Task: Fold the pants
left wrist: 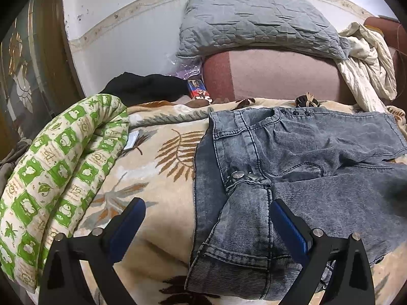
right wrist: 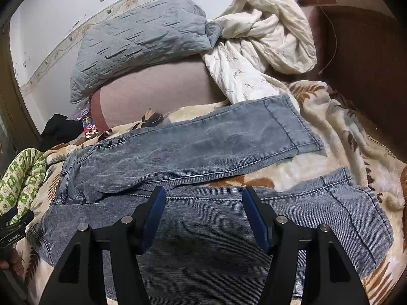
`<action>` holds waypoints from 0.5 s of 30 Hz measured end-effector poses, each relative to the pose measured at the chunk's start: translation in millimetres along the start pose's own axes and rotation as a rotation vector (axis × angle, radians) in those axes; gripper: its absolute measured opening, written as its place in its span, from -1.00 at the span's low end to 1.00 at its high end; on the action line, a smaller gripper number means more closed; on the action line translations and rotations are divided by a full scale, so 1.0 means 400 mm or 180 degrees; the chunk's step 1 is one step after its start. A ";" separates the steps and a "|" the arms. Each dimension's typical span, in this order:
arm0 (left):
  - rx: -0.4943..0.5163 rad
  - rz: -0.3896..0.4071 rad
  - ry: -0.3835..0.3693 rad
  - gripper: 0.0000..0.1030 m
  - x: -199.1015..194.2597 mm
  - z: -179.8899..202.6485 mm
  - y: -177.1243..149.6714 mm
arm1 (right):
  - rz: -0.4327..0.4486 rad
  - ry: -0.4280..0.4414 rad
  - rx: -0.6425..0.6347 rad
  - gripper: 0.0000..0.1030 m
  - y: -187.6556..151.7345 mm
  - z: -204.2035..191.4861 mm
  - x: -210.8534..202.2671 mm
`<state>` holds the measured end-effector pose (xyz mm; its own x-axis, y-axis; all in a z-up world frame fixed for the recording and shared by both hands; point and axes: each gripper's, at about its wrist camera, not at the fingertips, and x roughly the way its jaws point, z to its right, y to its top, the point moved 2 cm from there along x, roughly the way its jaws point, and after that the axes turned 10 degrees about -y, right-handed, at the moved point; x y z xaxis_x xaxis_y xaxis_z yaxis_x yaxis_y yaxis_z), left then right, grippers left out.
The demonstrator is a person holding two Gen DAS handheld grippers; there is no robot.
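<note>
On the bed, over a leaf-print blanket (right wrist: 338, 137), the pants (right wrist: 203, 142) lie spread out flat with the waist toward the left and the 2 legs running right, apart from each other, so the folding looks barely begun: I judge no lengthwise fold has been made and the legs still need laying one on the other, then doubling over. One waistband flap near the metal button (left wrist: 237, 175) lies turned over. The left gripper (left wrist: 207, 218) hangs above the waist end with its fingers wide and nothing between them; the right gripper (right wrist: 203, 216) hangs over the nearer leg, fingers also wide and empty. A grey pillow (left wrist: 254, 23), a cream sheet (right wrist: 264, 40) and a green patterned quilt (left wrist: 58, 172) sit around the pants. The nearer leg's lower edge is cut off behind the right fingers, and whether either gripper touches the cloth cannot be told
</note>
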<state>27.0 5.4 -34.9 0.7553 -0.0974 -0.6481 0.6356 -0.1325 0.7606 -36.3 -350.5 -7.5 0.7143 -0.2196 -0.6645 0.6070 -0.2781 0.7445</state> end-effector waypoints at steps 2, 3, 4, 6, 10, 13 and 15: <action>0.0005 -0.0004 -0.0003 0.93 0.001 0.001 -0.001 | 0.0000 0.0001 0.0004 0.24 0.001 0.000 0.000; 0.0009 -0.0005 -0.0006 0.93 0.001 0.001 -0.001 | -0.0002 0.0002 0.0002 0.24 0.001 0.000 0.000; 0.0011 -0.0005 -0.0005 0.93 0.001 0.002 -0.001 | -0.0006 0.0004 0.0004 0.24 0.001 0.000 0.001; 0.0020 -0.0004 -0.0003 0.93 0.000 0.003 -0.002 | -0.0007 0.0003 0.0000 0.24 0.000 0.000 0.001; 0.0019 -0.0017 -0.0010 0.93 0.001 0.004 -0.002 | -0.0011 0.0009 0.0004 0.24 0.001 0.001 0.002; 0.0024 -0.0016 -0.0013 0.93 0.000 0.005 -0.002 | -0.0016 0.0006 0.0004 0.24 0.001 0.000 0.002; 0.0024 -0.0015 -0.0011 0.93 0.000 0.005 -0.002 | -0.0012 0.0007 0.0005 0.24 0.000 0.000 0.001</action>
<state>26.3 3.7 -35.4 0.7518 -0.1001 -0.6517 0.6378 -0.1404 0.7573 -35.9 -350.6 -7.9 0.7129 -0.2166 -0.6670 0.6091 -0.2802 0.7419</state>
